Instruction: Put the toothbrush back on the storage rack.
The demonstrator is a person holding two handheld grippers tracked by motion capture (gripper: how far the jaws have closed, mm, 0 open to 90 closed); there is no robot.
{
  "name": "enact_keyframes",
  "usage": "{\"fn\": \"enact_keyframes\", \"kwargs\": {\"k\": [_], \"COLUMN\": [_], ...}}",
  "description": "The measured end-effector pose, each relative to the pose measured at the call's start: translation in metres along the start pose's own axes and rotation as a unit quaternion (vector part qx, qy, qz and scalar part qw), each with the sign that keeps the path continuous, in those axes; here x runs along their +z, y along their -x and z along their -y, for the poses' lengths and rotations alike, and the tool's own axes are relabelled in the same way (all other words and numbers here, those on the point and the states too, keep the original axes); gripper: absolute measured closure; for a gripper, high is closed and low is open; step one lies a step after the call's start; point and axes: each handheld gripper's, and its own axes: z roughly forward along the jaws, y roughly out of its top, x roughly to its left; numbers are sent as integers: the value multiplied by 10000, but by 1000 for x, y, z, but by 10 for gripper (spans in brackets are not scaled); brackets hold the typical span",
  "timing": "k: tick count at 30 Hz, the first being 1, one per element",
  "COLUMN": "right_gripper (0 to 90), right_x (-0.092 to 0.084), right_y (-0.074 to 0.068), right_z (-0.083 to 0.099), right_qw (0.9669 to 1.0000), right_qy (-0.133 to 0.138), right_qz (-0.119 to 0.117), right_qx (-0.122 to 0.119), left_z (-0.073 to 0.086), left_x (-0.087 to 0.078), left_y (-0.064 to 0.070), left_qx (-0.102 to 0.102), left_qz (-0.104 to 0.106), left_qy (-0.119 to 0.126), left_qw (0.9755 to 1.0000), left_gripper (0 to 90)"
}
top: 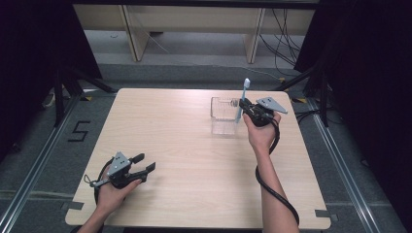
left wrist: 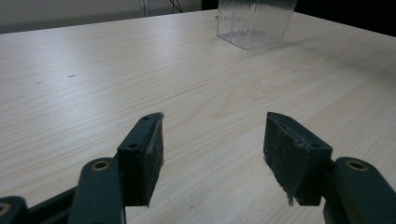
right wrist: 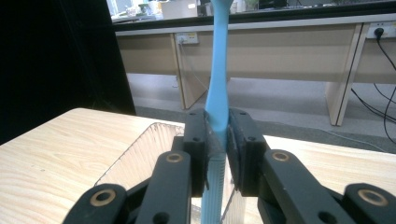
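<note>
A light blue toothbrush [top: 241, 101] stands nearly upright, head up, over a clear ribbed plastic cup [top: 224, 115] at the table's far right. My right gripper [top: 244, 108] is shut on its handle. In the right gripper view the blue toothbrush [right wrist: 218, 84] rises between the two pads, and its lower end dips into the clear cup [right wrist: 140, 156]. My left gripper [top: 145, 163] rests at the front left, open with nothing between its fingers. In the left gripper view the left gripper [left wrist: 212, 154] points across bare wood toward the cup [left wrist: 254, 21].
The light wooden table [top: 175, 145] stands on a grey floor with a "5" marked at its left. Black curtains and tripod legs flank both sides. A wooden bench and loose cables lie beyond the far edge.
</note>
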Motion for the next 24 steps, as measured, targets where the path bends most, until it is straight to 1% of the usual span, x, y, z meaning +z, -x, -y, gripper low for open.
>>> {"fn": "enact_keyframes", "kwargs": {"k": [2,3,4,5,6,7,9,10,11,12,13,15,16,17,18,20,21,23,24], "right_gripper": [786,786,786,786,786,786,786,786,786,786,786,786,786,786,785,786,785,785,786], "right_x": [-1,0,-1,-1,0,-1,-1,-1,-1,-1,-1,-2,-1,-2,-2,-2,-2,-2,-2], "right_y": [0,1,0,-2,-1,0,-1,0,-1,-1,-1,-3,-2,-2,-4,-2,-3,-2,-3], "right_z": [0,1,2,3,4,4,6,7,8,8,9,11,11,11,12,13,13,14,14], "right_qw": [10000,10000,9999,10000,10000,9999,9999,9999,10000,9999,9999,9999,9998,9999,9999,9998,9999,9995,9996], "right_qy": [-53,-8,-35,-56,1,-70,-76,-64,-35,-85,-64,-88,-88,-92,-127,-105,-106,-122,-128], "right_qz": [-2,4,2,31,-14,14,33,46,11,-5,32,33,30,36,42,36,19,86,75], "right_qx": [-24,-90,-98,7,-69,-94,-85,-152,-85,-73,-126,-46,-155,-142,-23,-173,-106,-271,-227], "left_z": [0,0,0,0,0,0,0,0,0,0,0,0,0,0,0,0,0,0,0], "left_x": [0,0,0,0,0,0,0,0,0,0,0,0,0,0,0,0,0,0,0], "left_y": [0,0,0,0,0,0,0,0,0,0,0,0,0,0,0,0,0,0,0], "left_qx": [2,4,6,8,6,8,10,11,8,13,13,11,11,11,12,19,21,21,17], "left_qz": [1,-1,-1,-1,-1,0,0,0,2,0,2,2,0,2,1,2,7,5,1], "left_qy": [-2,-1,-1,-1,0,-3,-3,-5,-2,-7,-4,-3,-5,-2,-2,-3,-4,-5,-3], "left_qw": [10000,10000,10000,10000,10000,10000,10000,10000,10000,10000,10000,10000,10000,10000,10000,10000,10000,10000,10000], "left_gripper": [378,378,378,378,378,378,377,378,378,378,378,378,378,377,378,378,378,378,378]}}
